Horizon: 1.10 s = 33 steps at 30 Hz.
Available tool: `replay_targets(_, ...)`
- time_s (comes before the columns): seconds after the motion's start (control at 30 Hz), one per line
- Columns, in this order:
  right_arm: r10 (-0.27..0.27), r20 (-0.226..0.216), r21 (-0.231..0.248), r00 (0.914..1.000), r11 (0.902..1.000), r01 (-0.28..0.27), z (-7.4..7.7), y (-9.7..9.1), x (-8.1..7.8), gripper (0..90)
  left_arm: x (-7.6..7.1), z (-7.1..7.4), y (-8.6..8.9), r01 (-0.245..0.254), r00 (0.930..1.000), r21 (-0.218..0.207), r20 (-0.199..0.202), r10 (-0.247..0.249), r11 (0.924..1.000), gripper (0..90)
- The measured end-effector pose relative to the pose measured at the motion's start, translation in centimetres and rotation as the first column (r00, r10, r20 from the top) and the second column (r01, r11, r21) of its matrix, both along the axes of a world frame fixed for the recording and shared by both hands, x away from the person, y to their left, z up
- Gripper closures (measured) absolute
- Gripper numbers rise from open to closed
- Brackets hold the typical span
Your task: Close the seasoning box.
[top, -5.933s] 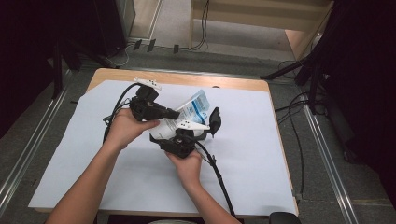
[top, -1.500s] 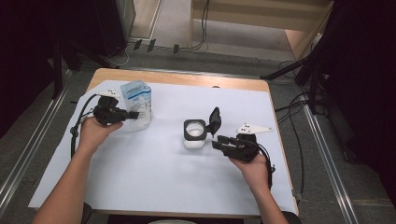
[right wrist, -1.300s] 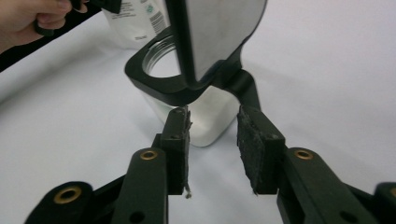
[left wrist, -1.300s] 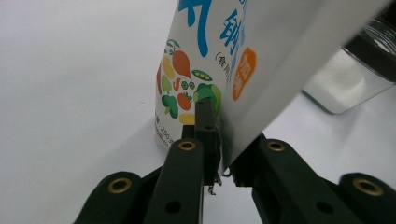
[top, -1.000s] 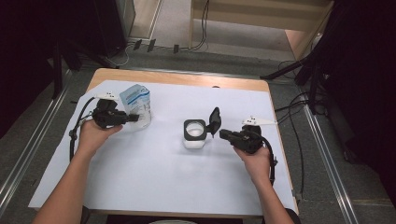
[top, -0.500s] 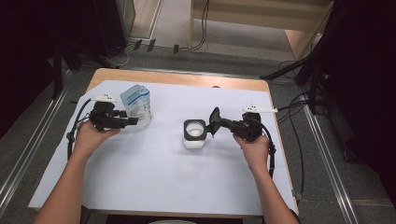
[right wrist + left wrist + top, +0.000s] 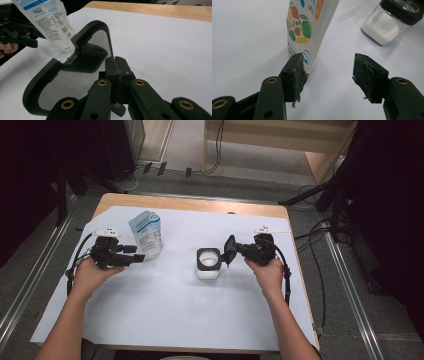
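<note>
Altogether two items on one white sheet [image 7: 165,315]: one soft printed pouch [image 7: 146,234], upright at the far left; one square clear jar [image 7: 208,263] of white powder, black-rimmed, open, at centre; its black-framed glass lid [image 7: 75,65], flat and rounded, was pinched at the edge by the fully closed right gripper [image 7: 234,253]; left gripper [image 7: 328,71], jaws just widened, stood apart, empty, just beside the pouch's base.
</note>
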State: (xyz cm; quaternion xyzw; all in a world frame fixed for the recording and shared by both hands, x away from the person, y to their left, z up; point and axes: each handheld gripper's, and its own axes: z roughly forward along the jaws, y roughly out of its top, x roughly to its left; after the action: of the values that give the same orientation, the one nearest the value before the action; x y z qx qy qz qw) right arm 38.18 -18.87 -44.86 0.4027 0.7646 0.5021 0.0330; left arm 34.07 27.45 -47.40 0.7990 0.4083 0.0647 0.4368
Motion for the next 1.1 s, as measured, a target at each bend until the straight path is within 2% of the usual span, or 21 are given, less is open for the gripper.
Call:
replay_targets(0.2, -0.004, 0.009, -0.008, 1.0, 1.0, 0.004, 0.0, 0.1, -0.2, 90.0, -0.1, 0.2, 0.5, -0.011, 0.9998, -0.018, 0.018, 0.011, 0.9998, 41.7)
replay_targets(0.4, -0.002, 0.017, -0.011, 0.9998, 0.9999, 0.002, 0.2, 0.2, -0.5, 90.0, -0.1, 0.2, 0.4, -0.008, 0.9995, -0.015, 0.03, 0.009, 0.9999, 42.0)
replay_targets(0.6, 0.005, 0.033, -0.004, 0.9994, 1.0, -0.005, 0.5, 0.4, -0.8, 90.0, -0.1, 0.2, 0.3, -0.001, 0.9995, -0.01, 0.03, 0.002, 0.9999, 42.1)
replay_targets(1.1, 0.028, 0.036, 0.003, 0.999, 0.9996, -0.028, 0.5, 1.3, -1.2, 90.0, -0.1, 0.2, 0.5, -0.006, 0.9994, -0.022, 0.033, 0.006, 0.9997, 42.2)
